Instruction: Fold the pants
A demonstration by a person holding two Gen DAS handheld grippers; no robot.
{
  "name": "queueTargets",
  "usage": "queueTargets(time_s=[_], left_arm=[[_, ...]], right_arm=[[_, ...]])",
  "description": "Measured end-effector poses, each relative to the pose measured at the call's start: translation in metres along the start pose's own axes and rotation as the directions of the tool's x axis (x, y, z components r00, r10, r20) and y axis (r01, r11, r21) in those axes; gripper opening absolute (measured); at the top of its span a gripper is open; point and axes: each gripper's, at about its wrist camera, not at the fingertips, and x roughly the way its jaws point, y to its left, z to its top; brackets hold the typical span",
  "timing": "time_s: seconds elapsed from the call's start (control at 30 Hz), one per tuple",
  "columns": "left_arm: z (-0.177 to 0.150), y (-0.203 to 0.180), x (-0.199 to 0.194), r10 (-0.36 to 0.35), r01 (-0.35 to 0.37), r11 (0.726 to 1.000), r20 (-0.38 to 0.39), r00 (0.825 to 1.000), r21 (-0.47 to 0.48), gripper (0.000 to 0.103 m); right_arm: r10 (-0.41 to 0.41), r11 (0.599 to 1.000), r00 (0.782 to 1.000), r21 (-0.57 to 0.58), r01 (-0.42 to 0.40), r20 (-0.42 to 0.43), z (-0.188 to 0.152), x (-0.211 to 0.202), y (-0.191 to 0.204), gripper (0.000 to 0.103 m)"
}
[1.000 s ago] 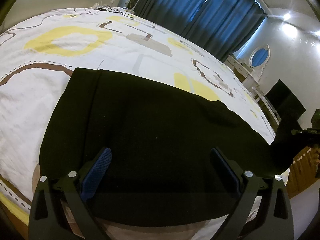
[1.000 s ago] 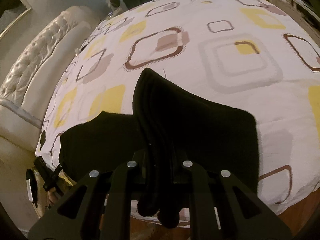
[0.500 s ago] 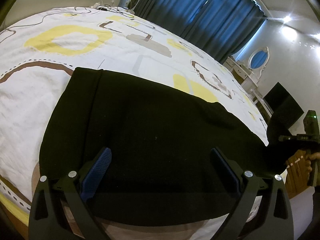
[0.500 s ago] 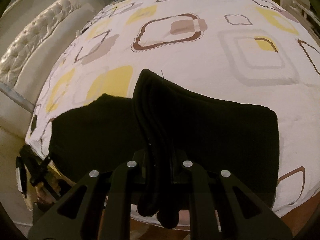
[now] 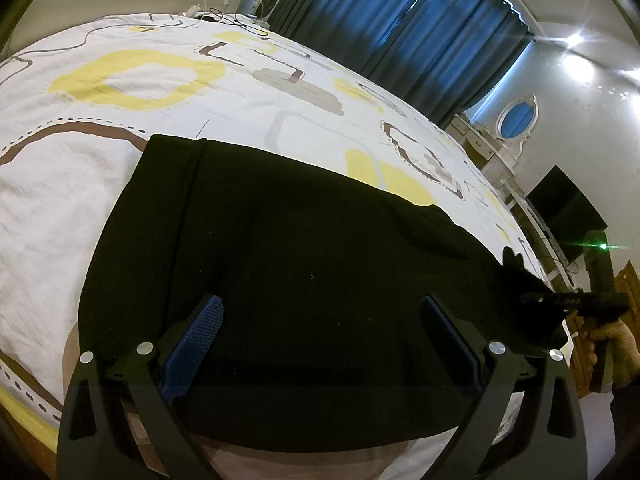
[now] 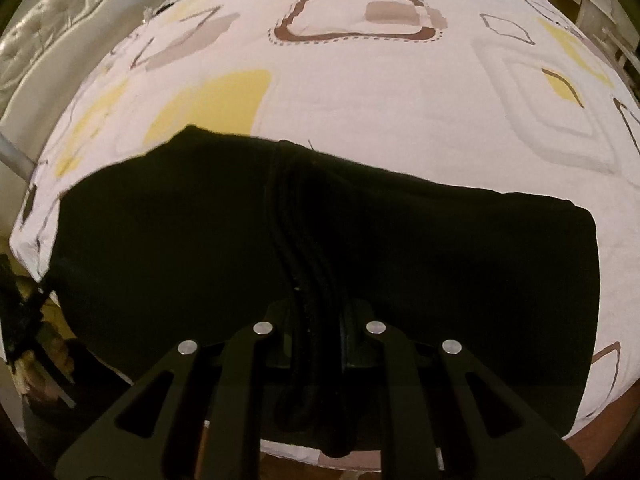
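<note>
Since a second ago, right gripper [image 6: 318, 332], clenched on the black pants [image 5: 304, 240] edge, dropped lower toward the bed [image 5: 120, 120]. Left gripper [image 5: 320, 336] hovers released; I should lay the fold flat toward 12 o'clock.

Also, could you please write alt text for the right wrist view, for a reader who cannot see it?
The right tongs are shut on a bunched edge of the black pants, which lie spread across a white bedspread printed with yellow and brown squares. A tufted cream headboard is at upper left.
</note>
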Motion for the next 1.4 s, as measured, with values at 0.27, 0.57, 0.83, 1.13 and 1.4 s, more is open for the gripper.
queueTargets(time_s=[0.27,0.57,0.83,1.13,1.4], left_arm=[[0.000,0.001,0.000,0.000,0.000,1.000,-0.001,1.000,0.001,0.098],[0.000,0.000,0.000,-0.001,0.001,1.000,-0.001,1.000,0.001,0.098],[-0.002,0.001,-0.001,-0.003,0.003,1.000,0.000,1.000,0.000,0.098],[-0.002,0.001,-0.001,-0.003,0.003,1.000,0.000,1.000,0.001,0.098],[-0.002,0.001,-0.001,-0.005,0.005,1.000,0.000,1.000,0.000,0.098]], right_arm=[[-0.034,0.999,0.999,-0.036,0.034,-0.009,-0.003,0.008,0.014,0.014],[-0.064,0.995,0.998,-0.073,0.063,-0.006,-0.006,0.011,0.027,0.022],[-0.052,0.996,0.999,-0.075,0.051,-0.010,-0.008,0.014,0.033,0.035],[-0.009,0.997,1.000,-0.075,0.008,-0.014,-0.013,0.016,0.047,0.047],[0.010,0.997,1.000,-0.077,-0.010,0.003,-0.019,0.013,0.057,0.053]])
